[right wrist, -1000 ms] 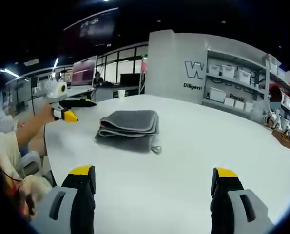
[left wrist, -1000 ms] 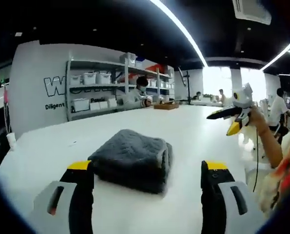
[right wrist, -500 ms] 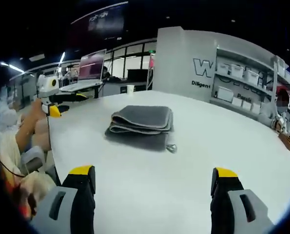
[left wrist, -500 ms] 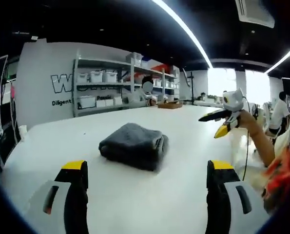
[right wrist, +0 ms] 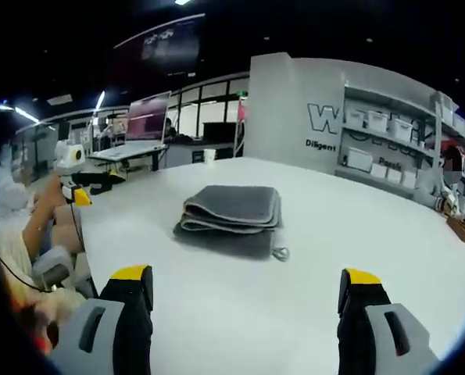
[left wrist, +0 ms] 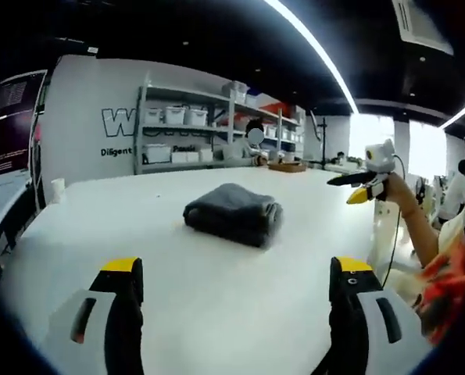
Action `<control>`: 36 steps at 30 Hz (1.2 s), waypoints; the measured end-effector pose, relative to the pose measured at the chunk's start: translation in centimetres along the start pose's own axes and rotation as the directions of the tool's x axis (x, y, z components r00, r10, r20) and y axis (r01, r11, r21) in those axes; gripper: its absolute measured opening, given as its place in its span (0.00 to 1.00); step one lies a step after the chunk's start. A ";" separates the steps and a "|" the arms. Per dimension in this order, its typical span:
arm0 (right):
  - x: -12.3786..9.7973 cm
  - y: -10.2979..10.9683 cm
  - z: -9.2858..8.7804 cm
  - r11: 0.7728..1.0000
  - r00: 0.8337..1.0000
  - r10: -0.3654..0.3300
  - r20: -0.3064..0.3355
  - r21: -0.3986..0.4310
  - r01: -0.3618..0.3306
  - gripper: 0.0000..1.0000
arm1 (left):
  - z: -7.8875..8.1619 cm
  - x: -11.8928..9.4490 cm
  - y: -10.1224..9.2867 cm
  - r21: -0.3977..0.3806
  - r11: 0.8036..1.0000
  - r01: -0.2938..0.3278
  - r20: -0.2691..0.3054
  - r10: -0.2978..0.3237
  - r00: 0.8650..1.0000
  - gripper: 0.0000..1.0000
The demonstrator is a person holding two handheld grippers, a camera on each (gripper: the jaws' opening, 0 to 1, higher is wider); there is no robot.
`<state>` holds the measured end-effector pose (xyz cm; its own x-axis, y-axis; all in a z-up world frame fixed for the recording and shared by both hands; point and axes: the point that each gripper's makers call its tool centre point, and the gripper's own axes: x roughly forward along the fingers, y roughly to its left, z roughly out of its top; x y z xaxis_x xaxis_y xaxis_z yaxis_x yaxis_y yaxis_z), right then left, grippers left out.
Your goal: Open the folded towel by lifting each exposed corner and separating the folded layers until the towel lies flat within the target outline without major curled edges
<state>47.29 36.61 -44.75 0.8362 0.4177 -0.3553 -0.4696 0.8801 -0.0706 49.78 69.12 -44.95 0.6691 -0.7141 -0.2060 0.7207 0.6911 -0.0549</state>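
Grey folded towel (right wrist: 232,215) lies untouched on the white tabletop (right wrist: 310,289); both grippers (left wrist: 236,273) (right wrist: 244,281) gape empty, so approaching an exposed corner comes next.

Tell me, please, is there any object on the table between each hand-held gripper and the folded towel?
Nothing visible stands in the way. In both views, bare white table lies between the open jaws and the folded grey towel. The left hand-held gripper and the right hand-held gripper are both apart from it.
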 end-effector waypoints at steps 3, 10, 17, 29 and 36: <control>0.6 0.5 -0.1 1.000 1.000 0.011 -0.011 -0.016 -0.011 0.99 | -0.7 -0.7 1.1 0.023 0.999 -0.046 -0.033 0.047 0.998 0.95; 1.6 1.8 0.2 0.998 0.999 0.024 -0.021 -0.061 -0.026 0.99 | -1.2 -1.9 2.2 -0.014 0.997 -0.071 -0.034 0.071 0.997 0.95; 3.6 2.4 0.9 0.998 1.000 0.013 -0.020 -0.063 -0.014 0.99 | -0.8 -2.8 2.5 0.006 0.996 -0.089 -0.043 0.089 0.995 0.95; 7.8 5.8 2.6 0.987 0.999 0.006 -0.049 -0.161 -0.014 0.97 | -0.2 -2.9 0.4 -0.007 1.000 -0.030 -0.027 0.030 0.999 0.94; 10.3 9.2 3.0 0.974 0.996 0.055 -0.063 -0.216 -0.068 0.85 | -1.6 -2.3 0.1 -0.023 1.000 -0.013 -0.069 0.011 0.998 0.94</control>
<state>52.41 49.68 -46.22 0.7893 0.4506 -0.4171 -0.5754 0.7799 -0.2464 48.03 70.98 -46.03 0.6632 -0.6968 -0.2731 0.7075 0.7027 -0.0747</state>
